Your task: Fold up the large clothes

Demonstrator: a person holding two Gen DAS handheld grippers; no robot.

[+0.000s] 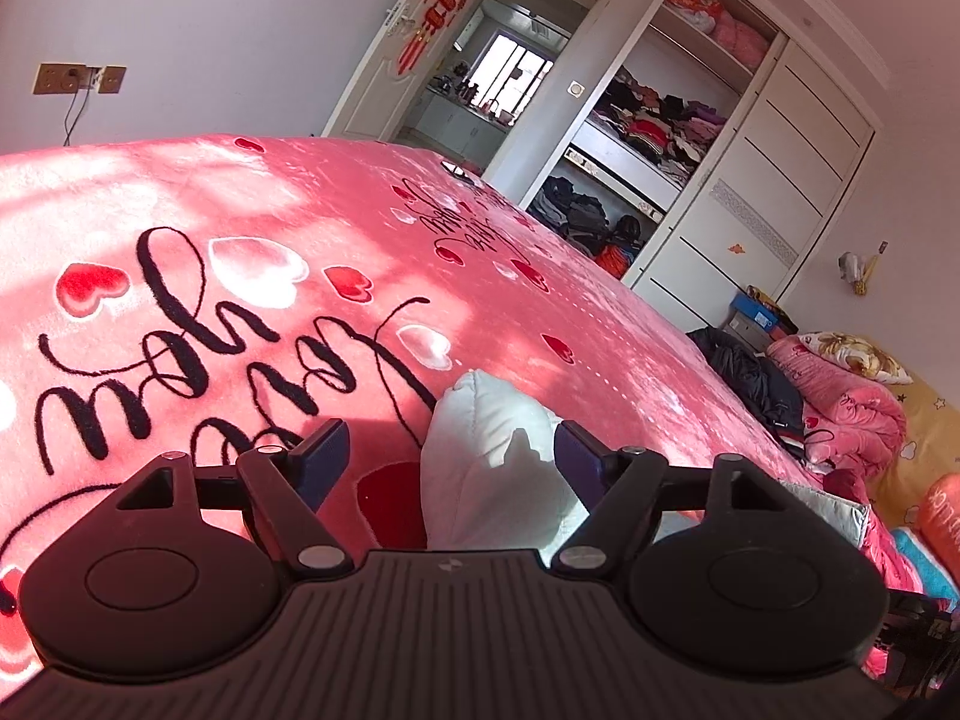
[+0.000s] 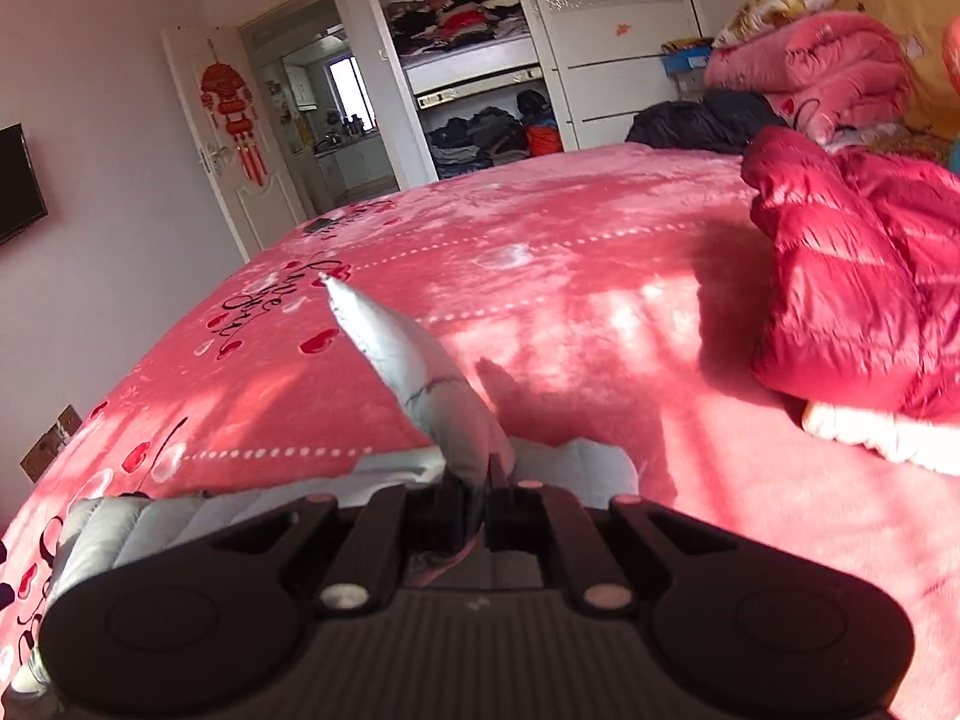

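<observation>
The right gripper [image 2: 487, 501] was closed tight on a fold of the pale grey padded garment [image 2: 420, 360]. The pinched cloth rose straight ahead of its fingers to a pointed tip, and the rest of the garment lay under the gripper and to its left, flat on the pink blanket [image 2: 540, 252].

The left gripper [image 1: 451, 450] stood wide open. A puffy part of the same pale grey padded garment [image 1: 486, 456] stood up between its two fingers, close to the right finger; I could not tell if it touched that finger. The left finger was clear of the cloth. Below and ahead of this gripper was the pink blanket [image 1: 240, 198], printed with hearts and black script.

Further ahead and to the right of the right gripper, a red padded jacket [image 2: 852, 276] lay crumpled on the blanket. Behind it was a dark garment [image 2: 702, 120] and a pile of pink bedding [image 2: 822, 66]. Farthest away stood the open wardrobe [image 2: 468, 30], full of clothes, and a white door [image 2: 240, 144] with red ornaments.
</observation>
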